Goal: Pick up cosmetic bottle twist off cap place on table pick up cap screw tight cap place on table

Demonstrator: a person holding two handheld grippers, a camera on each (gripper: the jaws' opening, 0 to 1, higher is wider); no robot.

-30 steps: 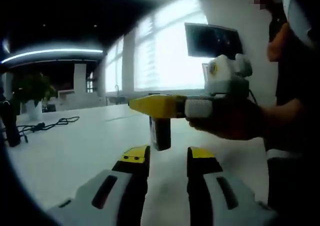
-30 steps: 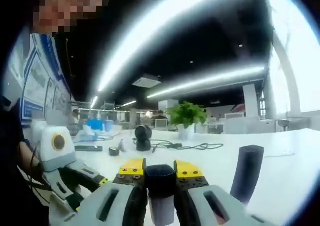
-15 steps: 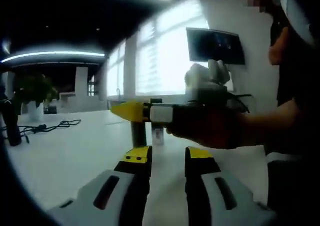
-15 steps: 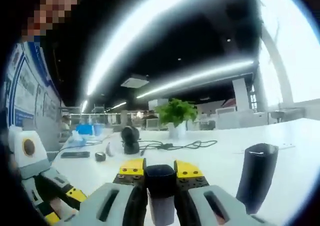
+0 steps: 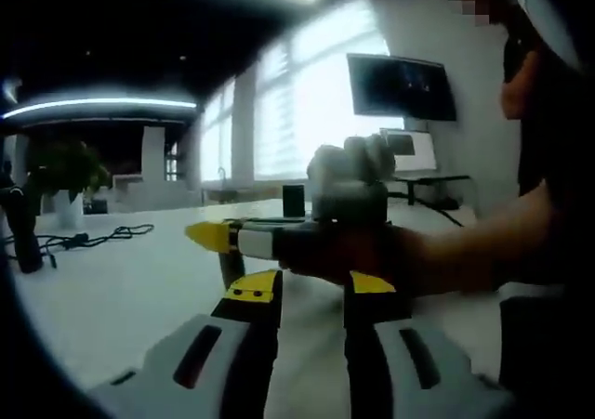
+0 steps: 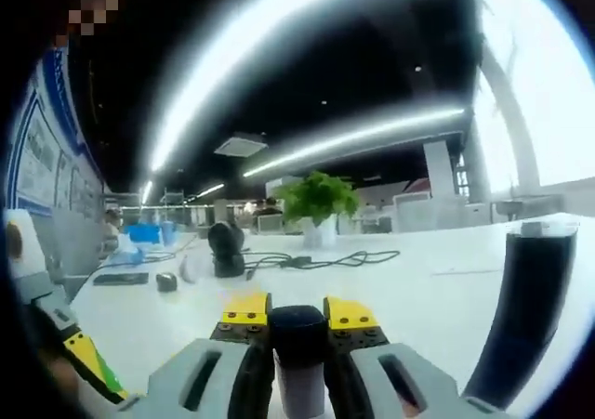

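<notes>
My right gripper point(image 6: 297, 312) is shut on a small dark cosmetic bottle point(image 6: 297, 331), whose rounded dark top sits between the yellow jaw tips with a paler part below. In the left gripper view the right gripper point(image 5: 212, 236) reaches in from the right in a person's hand point(image 5: 349, 252), and the dark bottle point(image 5: 228, 268) hangs under its tip just above the white table point(image 5: 121, 289). A tall dark cylinder point(image 6: 525, 312) stands upright on the table, close by on the right. My left gripper point(image 5: 311, 289) is open and empty, just behind the right one.
A potted plant point(image 6: 316, 205), black cables point(image 6: 321, 259) and a dark round device point(image 6: 223, 247) sit further back on the table. A wall monitor point(image 5: 402, 86) hangs beyond bright windows. The person's body point(image 5: 548, 252) is on the right.
The right gripper has moved left and lower across the left gripper view, carrying the bottle. In the right gripper view the dark cylinder now looks bigger and further right.
</notes>
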